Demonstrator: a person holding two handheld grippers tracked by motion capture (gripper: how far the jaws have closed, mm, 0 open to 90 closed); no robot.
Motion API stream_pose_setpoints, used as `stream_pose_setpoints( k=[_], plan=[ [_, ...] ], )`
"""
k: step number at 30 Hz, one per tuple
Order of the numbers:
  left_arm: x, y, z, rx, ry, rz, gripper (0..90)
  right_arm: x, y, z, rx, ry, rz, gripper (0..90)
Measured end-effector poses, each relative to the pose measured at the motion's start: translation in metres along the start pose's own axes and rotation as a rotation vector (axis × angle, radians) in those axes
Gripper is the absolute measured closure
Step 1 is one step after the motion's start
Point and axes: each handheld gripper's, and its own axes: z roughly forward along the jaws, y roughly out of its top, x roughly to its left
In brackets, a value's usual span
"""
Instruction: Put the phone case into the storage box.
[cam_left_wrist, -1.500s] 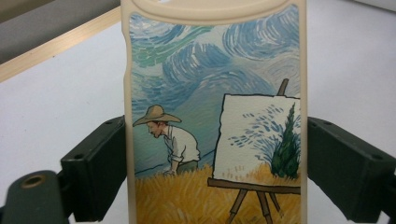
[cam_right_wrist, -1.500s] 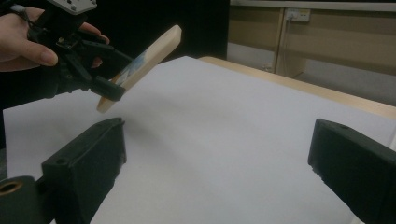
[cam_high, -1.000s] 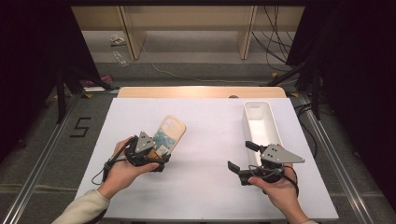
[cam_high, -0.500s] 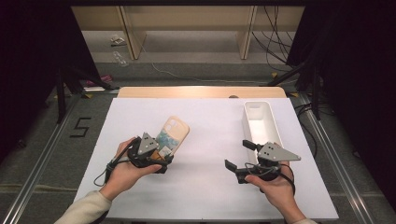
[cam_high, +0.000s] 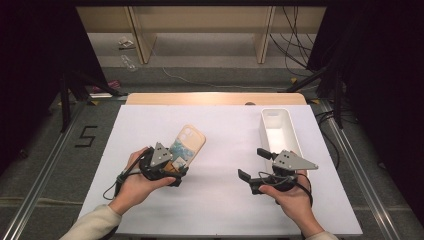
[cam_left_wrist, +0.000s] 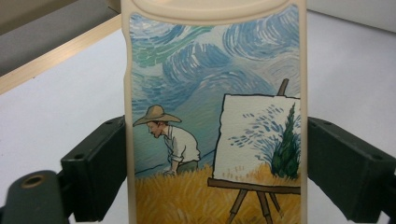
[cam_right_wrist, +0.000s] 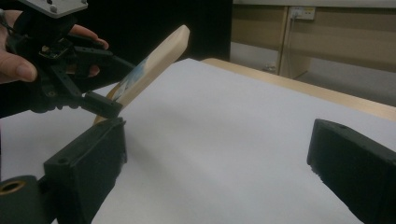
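1. The white table (cam_high: 215, 210) is my work surface, bare across the middle so I have room to move.
2. The long white bin (cam_high: 281, 131) stands at the far right, open side up, just beyond my right hand; I judge it the likely drop spot.
3. My left gripper (cam_high: 172, 167) clamps the phone case (cam_high: 188, 145) by its long edges, one jaw on each side, so the painted back faces the camera. The case is tilted up off the table, its top end raised, which should make carrying easier.
4. My right gripper (cam_high: 254, 167) hangs low over the table, jaws spread wide with nothing between them, ready to help.
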Motion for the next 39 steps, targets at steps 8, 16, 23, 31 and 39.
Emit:
stream_pose_setpoints(
  k=[8,16,23,31,39],
  plan=[
    [-0.007,0.001,0.003,0.004,-0.021,0.010,11.4,0.003,0.001,0.005,0.009,0.003,-0.007,5.6],
    [-0.014,0.003,0.004,-0.002,-0.035,0.026,11.4,0.005,0.006,0.011,0.000,0.007,-0.005,5.7],
    [-0.022,0.004,0.006,-0.005,-0.050,0.046,11.5,0.006,0.009,0.016,-0.006,0.011,-0.006,5.7],
    [-0.031,0.006,0.008,-0.011,-0.072,0.057,11.5,0.006,0.015,0.022,-0.011,0.007,0.000,5.7],
    [-0.039,0.007,0.011,-0.020,-0.084,0.064,11.5,0.007,0.020,0.031,-0.011,0.016,0.007,5.6]
  ],
)
